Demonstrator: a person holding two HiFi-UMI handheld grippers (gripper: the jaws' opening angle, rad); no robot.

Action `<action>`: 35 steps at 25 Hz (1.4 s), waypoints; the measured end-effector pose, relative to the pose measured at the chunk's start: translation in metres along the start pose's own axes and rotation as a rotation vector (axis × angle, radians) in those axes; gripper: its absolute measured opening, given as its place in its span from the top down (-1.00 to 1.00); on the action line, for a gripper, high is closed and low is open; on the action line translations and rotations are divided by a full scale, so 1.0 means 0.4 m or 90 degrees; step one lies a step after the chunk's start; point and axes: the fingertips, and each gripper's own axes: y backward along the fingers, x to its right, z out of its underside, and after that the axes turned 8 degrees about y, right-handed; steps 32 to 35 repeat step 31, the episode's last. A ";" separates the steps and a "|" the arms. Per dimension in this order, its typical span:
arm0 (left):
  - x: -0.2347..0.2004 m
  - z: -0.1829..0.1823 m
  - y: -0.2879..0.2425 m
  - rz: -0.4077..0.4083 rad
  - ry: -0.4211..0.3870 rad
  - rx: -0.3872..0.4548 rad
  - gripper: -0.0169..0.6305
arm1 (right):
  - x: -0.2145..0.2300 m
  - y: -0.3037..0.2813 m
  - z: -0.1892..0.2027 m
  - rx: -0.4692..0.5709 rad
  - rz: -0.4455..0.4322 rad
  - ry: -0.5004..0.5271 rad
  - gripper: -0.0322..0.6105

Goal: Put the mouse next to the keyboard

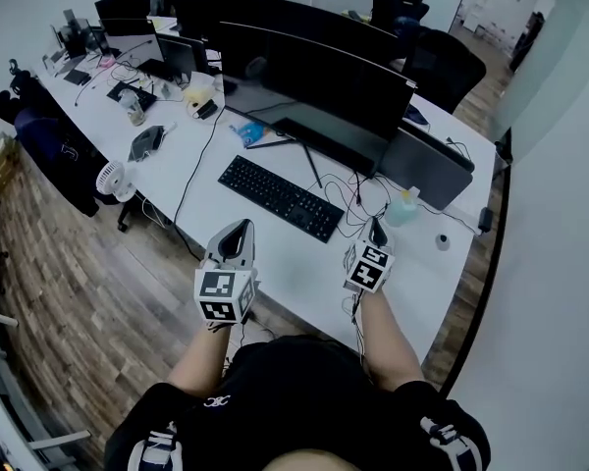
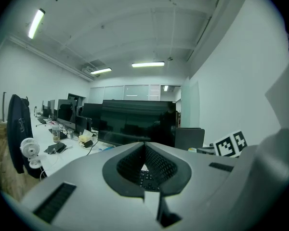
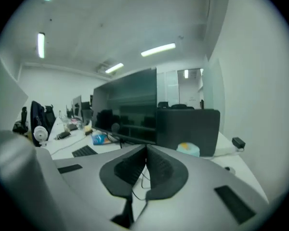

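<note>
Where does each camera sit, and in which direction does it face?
Head view: on the person's head, facing steeply down at desk and keyboard; both forearms, left hand-held gripper and right hand-held gripper show.
Left gripper view: on the left hand-held gripper, facing along its shut jaws toward the monitor.
Right gripper view: on the right hand-held gripper, along its shut jaws toward that monitor.
Shared by all: the monitor.
</note>
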 end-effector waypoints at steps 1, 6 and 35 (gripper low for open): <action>0.008 -0.002 -0.008 0.005 0.000 0.000 0.91 | 0.001 0.026 -0.056 0.036 -0.012 -0.004 0.85; 0.050 -0.005 -0.039 0.036 -0.002 -0.002 0.91 | 0.028 0.183 -0.257 0.184 -0.020 0.002 0.86; 0.184 -0.004 -0.084 0.090 -0.018 -0.009 0.91 | 0.132 0.281 -0.263 0.198 0.007 -0.031 0.86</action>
